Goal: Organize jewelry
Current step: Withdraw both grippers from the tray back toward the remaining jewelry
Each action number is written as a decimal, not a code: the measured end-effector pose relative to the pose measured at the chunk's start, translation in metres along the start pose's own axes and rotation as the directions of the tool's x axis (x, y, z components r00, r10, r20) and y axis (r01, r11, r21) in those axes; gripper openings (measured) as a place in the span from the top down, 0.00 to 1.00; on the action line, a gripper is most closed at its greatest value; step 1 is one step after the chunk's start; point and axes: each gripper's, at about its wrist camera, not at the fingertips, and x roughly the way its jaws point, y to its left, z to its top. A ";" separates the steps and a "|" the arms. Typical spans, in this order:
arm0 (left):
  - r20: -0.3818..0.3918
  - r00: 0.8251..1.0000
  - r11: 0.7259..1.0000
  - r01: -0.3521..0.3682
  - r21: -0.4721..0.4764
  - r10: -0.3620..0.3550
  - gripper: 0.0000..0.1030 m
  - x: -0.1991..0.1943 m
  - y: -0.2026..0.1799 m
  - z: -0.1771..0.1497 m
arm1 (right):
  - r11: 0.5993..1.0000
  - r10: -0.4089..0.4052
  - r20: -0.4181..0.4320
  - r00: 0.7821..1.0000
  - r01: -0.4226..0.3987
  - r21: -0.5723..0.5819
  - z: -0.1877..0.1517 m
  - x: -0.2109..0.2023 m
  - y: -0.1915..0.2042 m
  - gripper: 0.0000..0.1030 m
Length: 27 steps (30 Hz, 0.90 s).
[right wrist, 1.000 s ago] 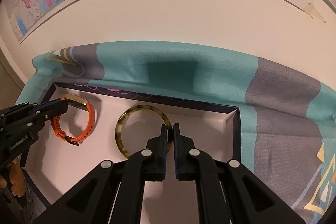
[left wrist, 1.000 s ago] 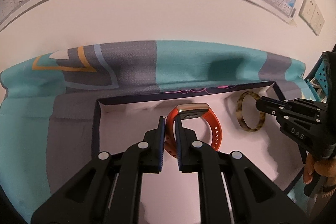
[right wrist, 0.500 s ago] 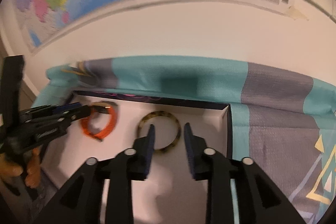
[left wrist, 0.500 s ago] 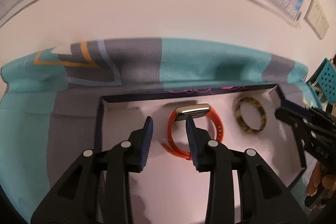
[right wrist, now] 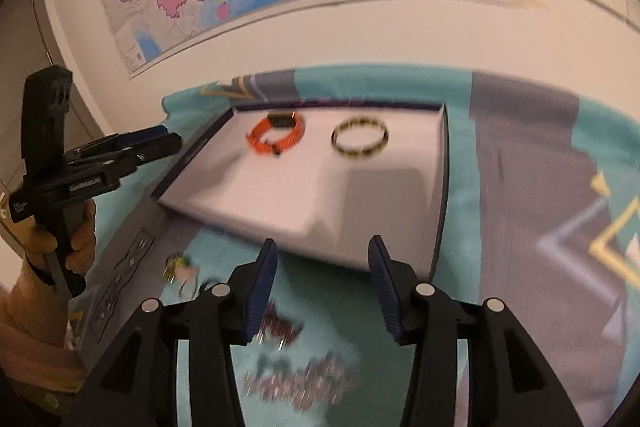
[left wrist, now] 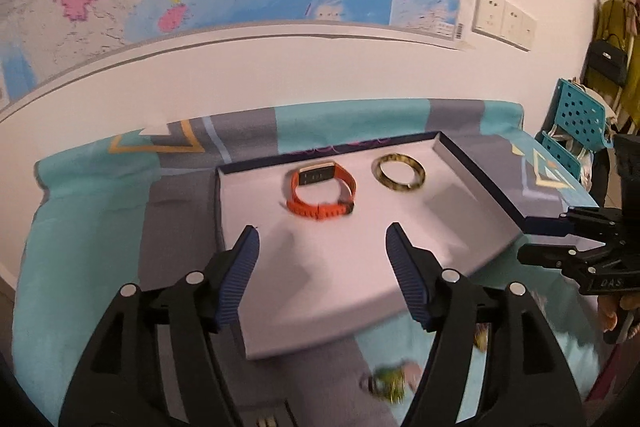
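An orange watch [left wrist: 320,193] and a tortoiseshell bangle [left wrist: 399,172] lie side by side at the far end of a shallow white tray [left wrist: 320,291] with a dark blue rim. My left gripper [left wrist: 322,233] hangs over the tray's near half, well short of the watch, its jaws opening with nothing between them. My right gripper [right wrist: 323,247] hovers at the tray's [right wrist: 280,199] near edge, jaws also opening and empty; from here the watch [right wrist: 276,135] and bangle [right wrist: 360,138] sit far ahead. Each gripper shows in the other's view, the right gripper [left wrist: 560,239] and the left gripper [right wrist: 160,143].
Small blurred jewelry pieces lie on the teal and grey cloth [right wrist: 520,187] in front of the tray, one green-gold piece [left wrist: 390,385] and a dark reddish cluster [right wrist: 296,371]. A wall with maps stands close behind. A teal perforated chair [left wrist: 576,123] is at the right.
Both grippers let go, the left of the watch and the right of the bangle, opened and pulled back toward me. Watch and bangle stay lying in the tray.
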 end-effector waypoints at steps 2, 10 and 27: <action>-0.006 1.000 1.000 0.022 -0.010 -0.022 0.36 -0.007 0.000 -0.010 | 1.000 -0.013 -0.008 1.000 0.013 -0.002 -0.009 0.000 0.000 0.56; -0.036 0.998 0.999 0.052 -0.001 -0.052 0.35 -0.021 -0.010 -0.048 | 1.000 -0.006 -0.022 1.000 0.006 0.014 -0.034 -0.007 0.007 0.56; -0.134 0.983 0.977 0.148 0.156 -0.127 0.40 -0.031 -0.058 -0.101 | 0.999 -0.030 -0.044 0.999 0.031 0.019 -0.064 -0.012 0.013 0.39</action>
